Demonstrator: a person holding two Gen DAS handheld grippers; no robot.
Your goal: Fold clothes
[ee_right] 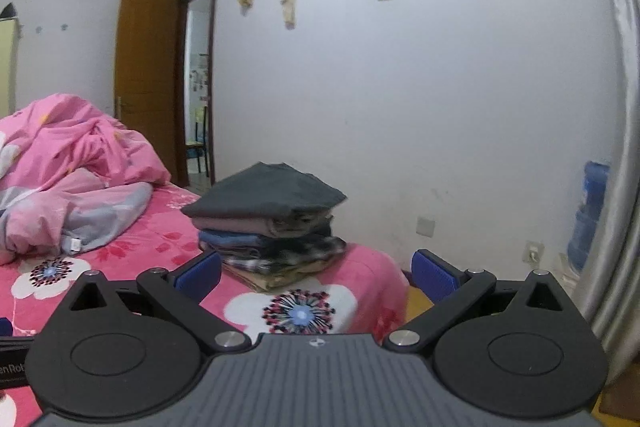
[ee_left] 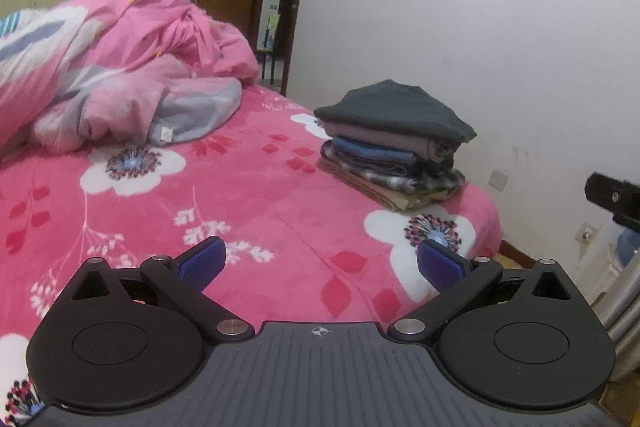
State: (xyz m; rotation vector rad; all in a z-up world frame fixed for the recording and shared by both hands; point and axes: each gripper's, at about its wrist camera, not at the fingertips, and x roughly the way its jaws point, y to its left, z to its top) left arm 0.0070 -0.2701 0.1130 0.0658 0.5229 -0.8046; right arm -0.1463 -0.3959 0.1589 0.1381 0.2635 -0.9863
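A stack of several folded clothes (ee_left: 394, 143) sits near the far right corner of the bed, a dark grey garment on top, with brown, blue, plaid and tan pieces below. It also shows in the right wrist view (ee_right: 266, 223). My left gripper (ee_left: 322, 261) is open and empty, held above the pink floral bedspread (ee_left: 240, 187), well short of the stack. My right gripper (ee_right: 316, 269) is open and empty, just in front of the stack at the bed's corner.
A crumpled pink quilt (ee_left: 120, 67) is heaped at the left of the bed, also in the right wrist view (ee_right: 68, 163). A white wall stands behind the bed. An open doorway (ee_right: 198, 79) is at the back. A blue water bottle (ee_right: 588, 215) and curtain stand at right.
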